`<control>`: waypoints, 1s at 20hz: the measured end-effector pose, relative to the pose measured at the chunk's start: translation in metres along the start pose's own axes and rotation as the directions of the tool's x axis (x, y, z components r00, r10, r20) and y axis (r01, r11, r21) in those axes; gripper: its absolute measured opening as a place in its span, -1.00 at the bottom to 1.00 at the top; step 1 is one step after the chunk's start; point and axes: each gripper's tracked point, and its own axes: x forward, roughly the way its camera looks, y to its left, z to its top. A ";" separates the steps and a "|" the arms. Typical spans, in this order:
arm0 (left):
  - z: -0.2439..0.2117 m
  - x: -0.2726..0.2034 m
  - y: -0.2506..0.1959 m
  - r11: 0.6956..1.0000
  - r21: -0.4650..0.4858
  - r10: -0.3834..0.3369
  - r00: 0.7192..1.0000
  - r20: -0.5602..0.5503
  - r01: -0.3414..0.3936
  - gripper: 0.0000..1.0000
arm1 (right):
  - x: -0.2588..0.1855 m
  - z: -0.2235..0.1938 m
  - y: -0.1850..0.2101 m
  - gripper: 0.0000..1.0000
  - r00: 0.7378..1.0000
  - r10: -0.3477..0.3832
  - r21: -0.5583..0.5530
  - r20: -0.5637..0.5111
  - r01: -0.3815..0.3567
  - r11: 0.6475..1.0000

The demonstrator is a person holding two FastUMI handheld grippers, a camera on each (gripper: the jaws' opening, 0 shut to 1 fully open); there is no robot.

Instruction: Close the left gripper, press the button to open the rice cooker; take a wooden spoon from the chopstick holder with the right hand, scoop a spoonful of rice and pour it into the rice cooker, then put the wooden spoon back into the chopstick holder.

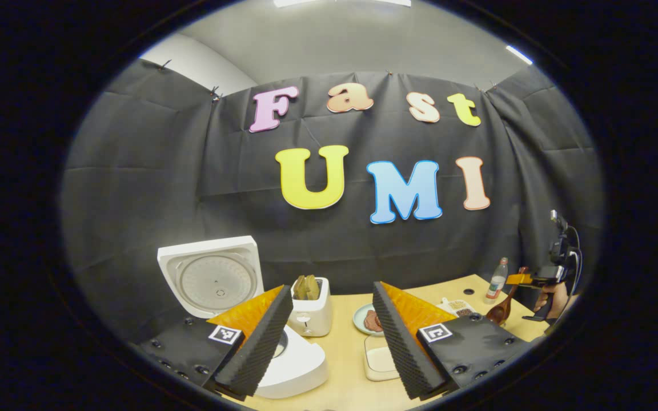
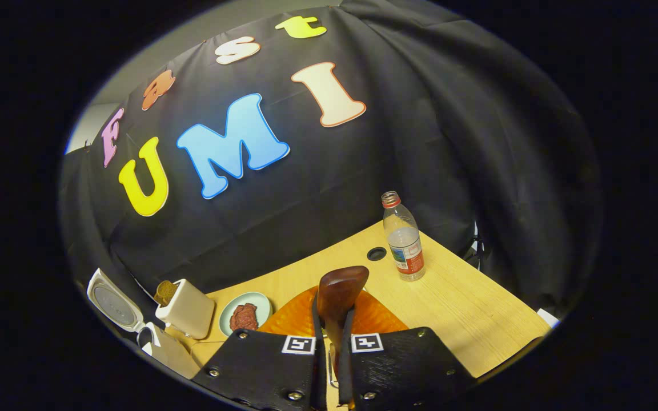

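Right gripper [image 2: 332, 342] clenched on the spoon [image 2: 340, 288] at lower centre, left gripper [image 1: 332, 331] released; a thin-handle grip could twist, spilling rice.

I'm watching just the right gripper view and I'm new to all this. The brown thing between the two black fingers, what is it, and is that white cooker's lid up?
Observer: It's a wooden spoon. The left gripper view shows it from the side, hanging bowl-down from the right gripper.
Operator: And the lid?
Observer: Up. The rice cooker stands open there, the round inner face of its lid facing the camera.
Operator: Is the other gripper holding something?
Observer: No. The left gripper is open, its fingers spread with nothing between them.
Operator: Anything near the plate I'm missing?
Observer: A white rectangular dish lies on the table in front of it.
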 end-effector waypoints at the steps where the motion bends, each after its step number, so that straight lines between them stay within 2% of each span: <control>1: -0.001 -0.001 0.002 1.000 0.002 0.005 1.000 -0.003 -0.005 0.94 | 0.003 -0.005 -0.001 -0.84 1.000 -0.010 -0.006 -0.007 0.010 1.000; 4: -0.005 -0.002 0.007 1.000 0.000 0.016 1.000 -0.009 -0.016 0.97 | 0.008 -0.011 0.006 -0.83 1.000 0.015 -0.020 -0.010 -0.015 1.000; 6: -0.009 -0.002 0.009 1.000 -0.007 0.018 1.000 -0.015 -0.018 0.97 | 0.008 -0.017 0.004 -0.72 1.000 0.016 -0.079 -0.016 -0.017 0.997; 7: -0.009 -0.002 0.009 1.000 -0.011 0.017 1.000 -0.012 -0.017 0.95 | 0.004 -0.016 0.001 -0.48 1.000 0.011 -0.106 -0.009 -0.011 0.994; 10: -0.007 0.003 0.009 1.000 -0.029 0.005 1.000 -0.003 -0.005 0.92 | -0.014 -0.004 -0.025 0.93 0.997 -0.069 -0.197 0.044 0.077 0.977; 16: 0.010 0.023 0.016 0.998 -0.054 -0.022 0.999 0.031 0.023 0.93 | -0.079 0.040 -0.012 0.96 0.989 -0.030 -0.206 0.147 0.061 0.977; 20: 0.028 0.045 0.041 0.999 -0.049 -0.014 0.999 0.048 0.016 0.94 | -0.118 0.062 0.004 0.95 0.979 0.008 -0.207 0.202 0.035 0.978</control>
